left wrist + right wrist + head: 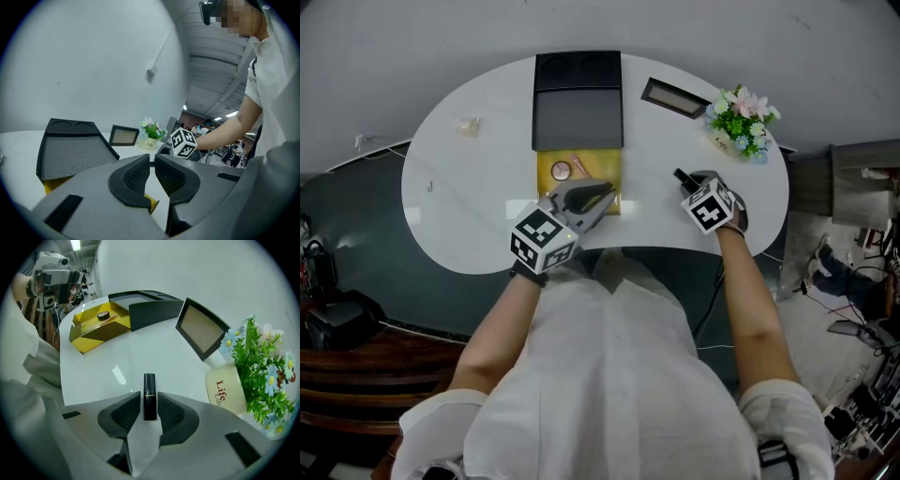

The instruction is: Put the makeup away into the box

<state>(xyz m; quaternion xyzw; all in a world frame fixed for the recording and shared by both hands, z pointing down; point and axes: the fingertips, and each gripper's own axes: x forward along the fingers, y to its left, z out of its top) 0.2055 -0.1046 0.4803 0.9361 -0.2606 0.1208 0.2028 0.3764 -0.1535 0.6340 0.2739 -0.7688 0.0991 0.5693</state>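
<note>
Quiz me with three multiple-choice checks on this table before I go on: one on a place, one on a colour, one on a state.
1. Where does the round compact lie?
A. beside the flower pot
B. in the yellow box
C. on the picture frame

2. What colour is the lipstick?
A. red
B. white
C. black

3. How does the right gripper hold its fingers?
A. closed on the lipstick
B. wide apart and empty
C. closed on the compact

Key:
1. B: the right gripper view shows the compact inside the box's walls.
2. C: the tube shows black.
3. A: both fingers sit against the tube's sides.
</note>
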